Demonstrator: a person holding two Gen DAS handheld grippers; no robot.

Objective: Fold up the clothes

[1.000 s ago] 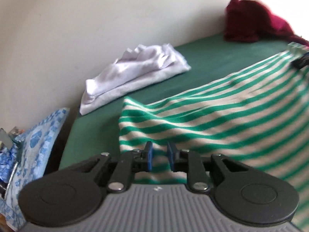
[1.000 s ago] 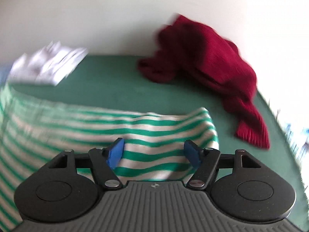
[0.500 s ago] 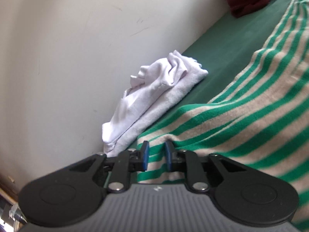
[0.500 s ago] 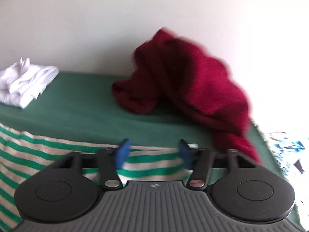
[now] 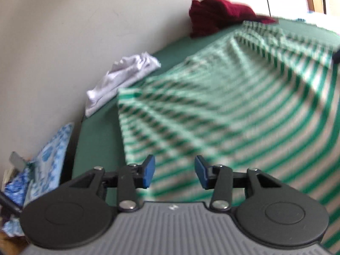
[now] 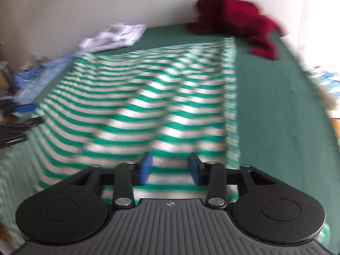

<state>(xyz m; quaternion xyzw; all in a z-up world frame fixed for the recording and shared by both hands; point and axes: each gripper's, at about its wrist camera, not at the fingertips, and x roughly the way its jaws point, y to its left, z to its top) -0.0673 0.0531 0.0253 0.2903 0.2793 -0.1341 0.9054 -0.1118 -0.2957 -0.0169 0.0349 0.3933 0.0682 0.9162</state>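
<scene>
Laying-out seems the step: striped garment (image 6: 148, 106) fills mid-frame on the green bed (image 6: 276, 116), left gripper (image 5: 174, 171) opening and right gripper (image 6: 169, 167) closing, neither pinching cloth, so regripping an edge likely follows.

Left gripper (image 5: 173, 173): pads were pinched on the edge of the green-striped garment (image 5: 223, 110) 1 s ago; jaws now opening, pads clear of the cloth. Right gripper (image 6: 167, 168): jaws were wide, now closing, cloth lying between the pads, untouched. Garment now spread along the bed (image 6: 276, 110); both views pulled back.
</scene>
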